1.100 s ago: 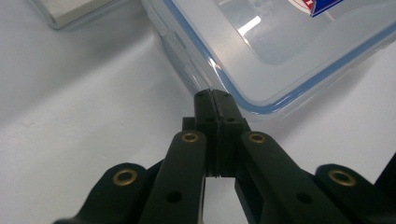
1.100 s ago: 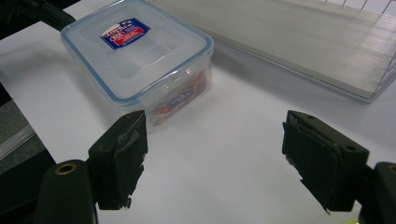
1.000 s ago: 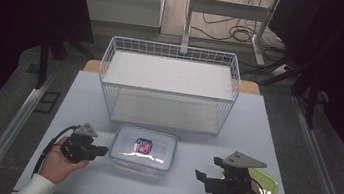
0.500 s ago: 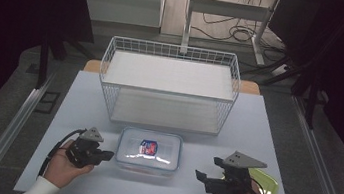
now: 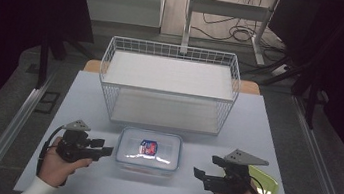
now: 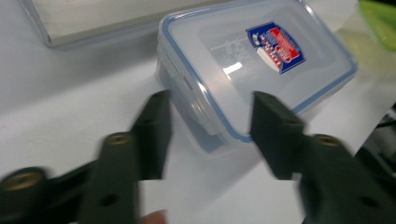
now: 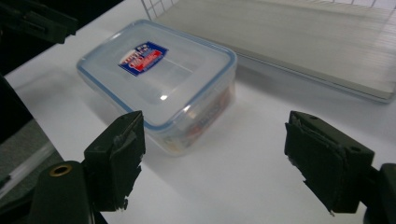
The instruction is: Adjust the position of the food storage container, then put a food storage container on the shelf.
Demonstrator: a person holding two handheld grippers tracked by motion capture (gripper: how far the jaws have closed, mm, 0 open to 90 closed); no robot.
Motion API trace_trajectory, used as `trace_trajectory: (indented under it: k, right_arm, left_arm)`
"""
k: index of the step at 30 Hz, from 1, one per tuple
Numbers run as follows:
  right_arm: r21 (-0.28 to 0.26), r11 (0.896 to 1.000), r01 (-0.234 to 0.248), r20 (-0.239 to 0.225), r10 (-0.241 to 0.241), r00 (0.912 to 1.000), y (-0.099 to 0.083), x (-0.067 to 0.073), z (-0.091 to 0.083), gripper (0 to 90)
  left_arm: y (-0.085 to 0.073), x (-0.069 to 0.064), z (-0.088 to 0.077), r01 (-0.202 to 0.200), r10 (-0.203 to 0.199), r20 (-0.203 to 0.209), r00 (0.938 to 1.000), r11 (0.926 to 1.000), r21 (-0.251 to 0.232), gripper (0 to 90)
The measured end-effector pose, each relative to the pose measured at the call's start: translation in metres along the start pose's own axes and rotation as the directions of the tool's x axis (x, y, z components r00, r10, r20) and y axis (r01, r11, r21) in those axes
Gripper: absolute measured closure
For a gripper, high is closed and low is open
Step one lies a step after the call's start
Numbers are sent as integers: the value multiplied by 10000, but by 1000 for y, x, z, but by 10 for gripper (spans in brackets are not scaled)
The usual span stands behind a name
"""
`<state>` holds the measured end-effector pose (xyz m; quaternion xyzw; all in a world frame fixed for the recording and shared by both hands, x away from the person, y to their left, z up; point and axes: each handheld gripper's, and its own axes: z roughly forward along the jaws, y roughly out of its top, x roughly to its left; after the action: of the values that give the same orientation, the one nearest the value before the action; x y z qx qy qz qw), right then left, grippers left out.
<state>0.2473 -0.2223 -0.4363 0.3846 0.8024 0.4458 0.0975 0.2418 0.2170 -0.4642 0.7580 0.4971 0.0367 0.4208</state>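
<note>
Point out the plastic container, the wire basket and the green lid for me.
plastic container (image 5: 149,149): high view, on its clear lid beside the label.
wire basket (image 5: 169,92): high view, on its front top rim.
green lid (image 5: 266,186): high view, on its visible part behind the right hand.

The lidded box (image 5: 149,151) sits before the wire basket (image 5: 170,90).
</note>
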Motion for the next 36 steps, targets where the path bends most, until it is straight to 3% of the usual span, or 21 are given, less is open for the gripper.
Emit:
trace_trajectory:
  k: [1, 2, 5, 6, 10, 16, 25, 27, 28, 33, 34, 35, 36]
  right_arm:
    - [0, 10000, 0, 0, 0, 10000, 0, 0, 0, 200]
    - [-26, 9999, -127, -124, 126, 9998, 2, 1, 1, 192]
    - [-97, 9992, -390, -357, 387, 9986, 5, 2, 4, 184]
    - [-158, 9981, -601, -601, 590, 9964, 8, 3, 8, 176]
    - [-222, 9948, -994, -942, 969, 9908, 12, 7, 15, 160]
    - [-132, 9930, -1171, -1091, 1150, 9874, 16, 13, 17, 151]
    - [-67, 9885, -1511, -1239, 1491, 9810, 17, 10, 17, 152]
    - [0, 9870, -1608, -1334, 1594, 9782, 17, 10, 20, 155]
    - [93, 9854, -1699, -1383, 1695, 9758, 17, 10, 24, 161]
    - [323, 9812, -1904, -1548, 1932, 9689, 15, 12, 33, 166]
    - [441, 9790, -1992, -1642, 2038, 9651, 15, 13, 37, 166]
    - [441, 9790, -1992, -1642, 2038, 9651, 15, 13, 37, 166]
    - [551, 9763, -2092, -1704, 2157, 9615, 15, 13, 41, 168]
  left_arm:
    - [0, 0, 0, 0, 0, 0, 10000, 10000, 0, 375]
    - [-1, 1, -2, 381, -378, 238, 9990, 9992, -130, 338]
    - [-2, 2, -3, 634, -626, 495, 9968, 9979, -157, 267]
    - [-4, 2, -3, 827, -809, 770, 9937, 9964, -205, 252]
    - [-5, -1, -5, 1034, -989, 1195, 9879, 9941, -317, 229]
    - [-4, -3, -7, 1226, -1163, 1358, 9839, 9917, -387, 210]
    - [-3, -2, -2, 1363, -1297, 1539, 9795, 9901, -333, 184]
    - [-2, 0, 2, 1455, -1389, 1647, 9765, 9890, -285, 172]
    - [-1, 3, 7, 1619, -1555, 1812, 9711, 9866, -210, 167]
    - [1, 6, 13, 1771, -1703, 2076, 9633, 9841, -142, 146]
    - [3, 8, 15, 1891, -1805, 2309, 9561, 9818, -155, 144]
    - [3, 8, 15, 1891, -1805, 2309, 9561, 9818, -155, 142]
    - [5, 9, 19, 2071, -1984, 2361, 9513, 9782, -126, 142]
